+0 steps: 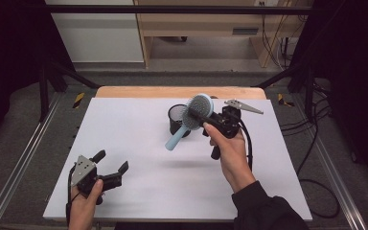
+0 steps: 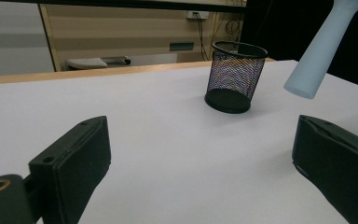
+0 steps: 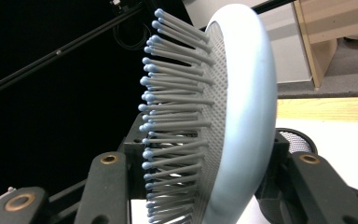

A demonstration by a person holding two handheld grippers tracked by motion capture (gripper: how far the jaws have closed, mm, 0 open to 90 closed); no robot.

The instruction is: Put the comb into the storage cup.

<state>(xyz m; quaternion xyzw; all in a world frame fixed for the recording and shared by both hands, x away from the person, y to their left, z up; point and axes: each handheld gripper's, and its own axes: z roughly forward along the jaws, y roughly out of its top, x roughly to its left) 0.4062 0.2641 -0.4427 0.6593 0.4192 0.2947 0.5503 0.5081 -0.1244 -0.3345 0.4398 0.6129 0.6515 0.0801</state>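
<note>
A light blue round hairbrush [image 1: 197, 109] hangs in the air above the white table [image 1: 139, 139], handle slanting down to the left. My right gripper [image 1: 199, 117] is shut on its head. In the right gripper view the bristles [image 3: 177, 121] point left and the pale back faces right, with the two jaws on either side of the head. A black mesh pen cup [image 1: 176, 120] stands upright just behind the handle, and its rim [image 3: 296, 140] peeks out behind the brush. My left gripper [image 1: 111, 160] rests open at the table's near left; the cup [image 2: 235, 77] and the brush handle [image 2: 321, 46] lie ahead of it.
A wooden strip [image 1: 177, 92] edges the table's far side. Wooden furniture [image 1: 206, 24] stands on the floor beyond. Cables [image 1: 316, 143] trail on the floor at the right, and metal rails [image 1: 14, 167] run along both sides of the table.
</note>
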